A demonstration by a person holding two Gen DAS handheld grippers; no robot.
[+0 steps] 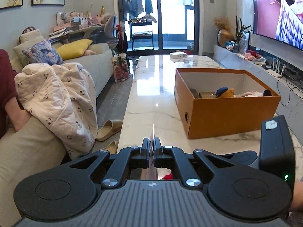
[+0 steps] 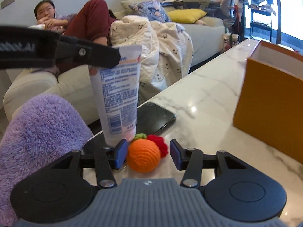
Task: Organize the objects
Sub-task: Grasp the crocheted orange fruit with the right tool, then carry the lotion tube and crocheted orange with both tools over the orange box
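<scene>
The left tongs [image 1: 151, 147] are squeezed tight on the flat end of a white tube [image 2: 117, 94]. In the right view the tube hangs straight down from those tongs, with its cap end low, just above the table [image 2: 204, 98]. In the left view only the thin edge of the tube [image 1: 152, 134] shows between the two black fingers.

The right tongs [image 2: 147, 155] are apart and grip nothing. An orange knitted ball [image 2: 144, 156] lies on the table between the blue pads [image 2: 120, 154], but the pads do not press on it. A red knitted thing [image 2: 160, 143] with a green bit sits just behind the ball, touching it. The tube hangs just beside the ball, on its left. A black phone [image 2: 155, 117] lies flat behind the ball, past the tube.

The orange box [image 1: 225, 104] stands open on the table, to the right of the ball and apart from it. Inside the box are a small stuffed toy [image 1: 226, 92] and some other small things, too hidden to tell.

A fluffy purple sleeve [image 2: 41, 128] is at the left of the ball. Beyond the table is a sofa [image 2: 204, 30] with a spotted blanket [image 2: 161, 43], and a person in a red top [image 2: 90, 17] lies there.
</scene>
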